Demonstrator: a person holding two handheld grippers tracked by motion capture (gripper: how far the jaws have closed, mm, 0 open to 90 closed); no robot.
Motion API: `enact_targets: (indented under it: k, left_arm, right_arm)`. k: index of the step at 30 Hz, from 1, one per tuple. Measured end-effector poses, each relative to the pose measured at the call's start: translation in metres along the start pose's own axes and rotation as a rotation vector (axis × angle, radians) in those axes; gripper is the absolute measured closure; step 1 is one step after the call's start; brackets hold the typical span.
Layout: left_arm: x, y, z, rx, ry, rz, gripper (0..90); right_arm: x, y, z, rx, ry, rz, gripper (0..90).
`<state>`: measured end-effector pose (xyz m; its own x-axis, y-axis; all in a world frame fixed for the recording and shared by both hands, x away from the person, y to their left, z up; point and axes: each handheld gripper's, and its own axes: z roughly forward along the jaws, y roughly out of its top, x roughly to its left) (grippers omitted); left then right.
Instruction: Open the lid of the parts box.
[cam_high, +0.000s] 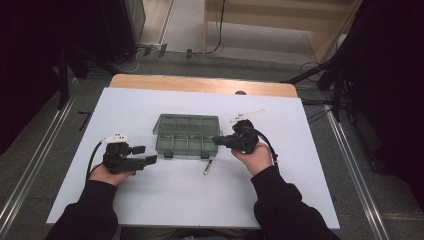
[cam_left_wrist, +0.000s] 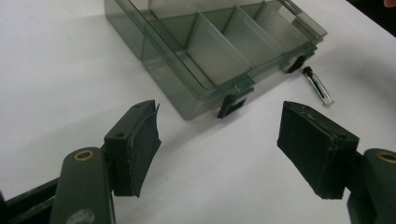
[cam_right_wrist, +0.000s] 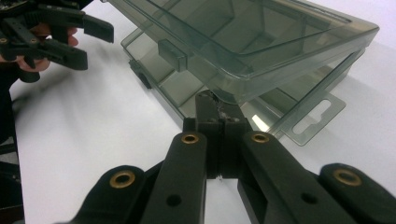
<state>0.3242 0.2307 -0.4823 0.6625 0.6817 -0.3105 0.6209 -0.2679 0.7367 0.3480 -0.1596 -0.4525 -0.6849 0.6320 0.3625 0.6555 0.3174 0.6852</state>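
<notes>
Box (cam_high: 186, 135) sat mid-table, its lid edge pinched by the clenched right gripper (cam_high: 218, 141), apparently to lift it, while the left gripper (cam_high: 148, 154) waited just beside it, jaws spread and empty.

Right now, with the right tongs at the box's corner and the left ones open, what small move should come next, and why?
Probably the left tongs should move in to steady the compartment box near its front latch. The right tongs are shut against the lid's edge, and the lid looks partly raised there. The left tongs stand open, apart from the box, so nothing holds the base down.
</notes>
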Motion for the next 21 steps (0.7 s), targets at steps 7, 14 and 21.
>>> enact_targets:
  k: [7, 14, 21]
  left_arm:
    - [0.007, 0.007, 0.003, -0.005, 0.005, -0.011, 28.5]
    - [0.011, 0.018, 0.007, 0.006, 0.009, 0.004, 28.6]
    - [0.018, 0.028, 0.013, 0.015, 0.009, 0.008, 28.6]
  right_arm:
    - [-0.001, 0.003, 0.002, 0.002, 0.001, -0.003, 90.0]
    - [-0.002, 0.006, 0.003, 0.012, 0.027, 0.006, 90.0]
    - [-0.002, 0.01, 0.003, 0.017, 0.023, -0.006, 90.0]
